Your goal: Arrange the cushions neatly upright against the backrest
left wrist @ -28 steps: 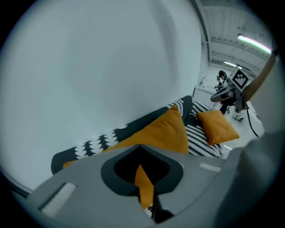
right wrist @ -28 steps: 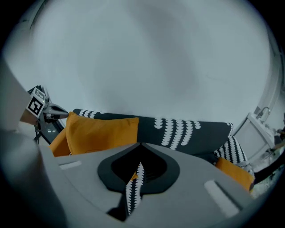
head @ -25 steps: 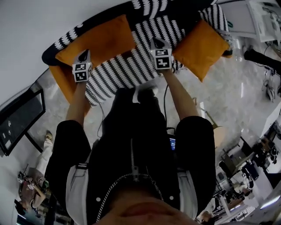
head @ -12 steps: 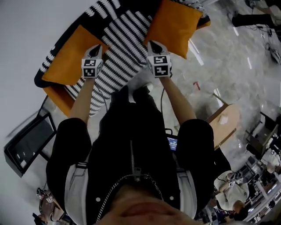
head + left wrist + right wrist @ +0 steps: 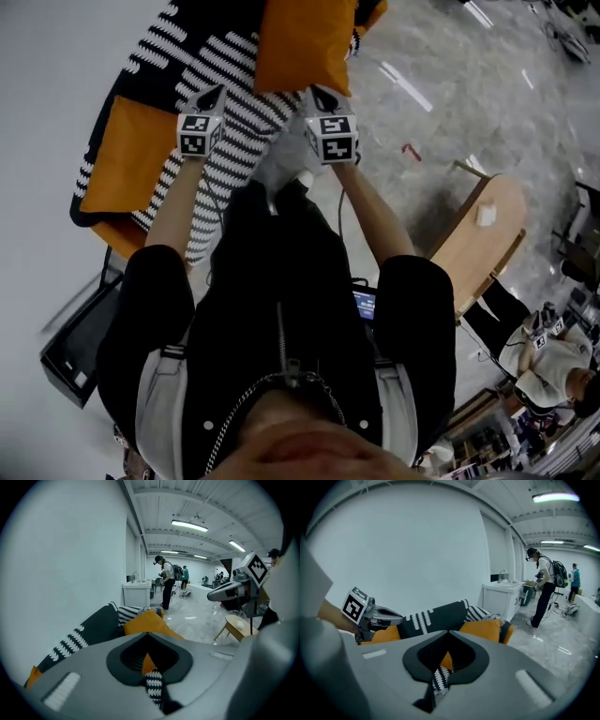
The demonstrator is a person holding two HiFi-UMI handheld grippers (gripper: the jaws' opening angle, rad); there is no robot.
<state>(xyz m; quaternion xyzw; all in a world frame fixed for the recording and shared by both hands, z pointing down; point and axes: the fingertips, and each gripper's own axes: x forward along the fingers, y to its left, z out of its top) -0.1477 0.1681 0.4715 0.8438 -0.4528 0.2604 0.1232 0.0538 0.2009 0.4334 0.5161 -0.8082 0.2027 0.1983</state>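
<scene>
Both grippers hold a black-and-white striped cushion (image 5: 236, 131) in front of the person, above the sofa seat. My left gripper (image 5: 212, 97) is shut on a pinch of its striped fabric (image 5: 153, 686), and my right gripper (image 5: 317, 96) is shut on another part of it (image 5: 438, 678). One orange cushion (image 5: 305, 42) lies on the sofa beyond the grippers; a second orange cushion (image 5: 127, 164) lies at the left. The sofa's black backrest with white marks (image 5: 159, 47) runs along the wall. The striped cushion's lower part is hidden by the person's body.
A round wooden side table (image 5: 483, 234) stands on the marble floor at the right. A black framed panel (image 5: 80, 342) leans at the lower left. A white cabinet (image 5: 504, 597) and a standing person (image 5: 541, 585) are past the sofa's end. Another person (image 5: 553, 356) sits at the lower right.
The two grippers have come closer together with the striped cushion, which now hangs narrower between them. The head view has swung, so the sofa has shifted up and left.
</scene>
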